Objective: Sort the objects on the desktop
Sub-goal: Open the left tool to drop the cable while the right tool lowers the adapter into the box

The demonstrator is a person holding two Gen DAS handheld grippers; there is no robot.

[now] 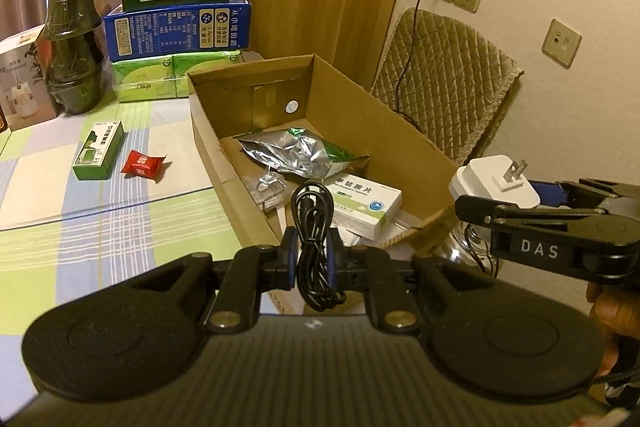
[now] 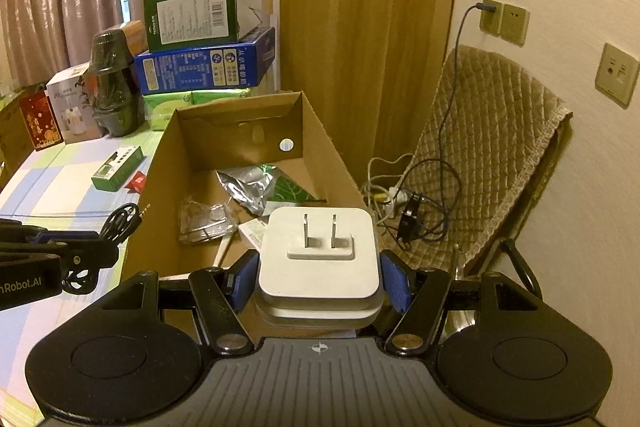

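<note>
**Legible markings**

"DAS" in white letters on the right gripper [image 1: 500, 203]. "nRobot.AI", cut off at the frame edge, on the left gripper [image 2: 96, 247]. Chinese print on boxes is too small to read reliably.

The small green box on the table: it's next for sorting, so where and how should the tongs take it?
The small green box lies flat on the tablecloth, long axis running away from the camera. Probably best to come from above and close on its two long sides near the middle; they look parallel and narrow. The red candy wrapper lies just right, so keep clear of it.
</note>
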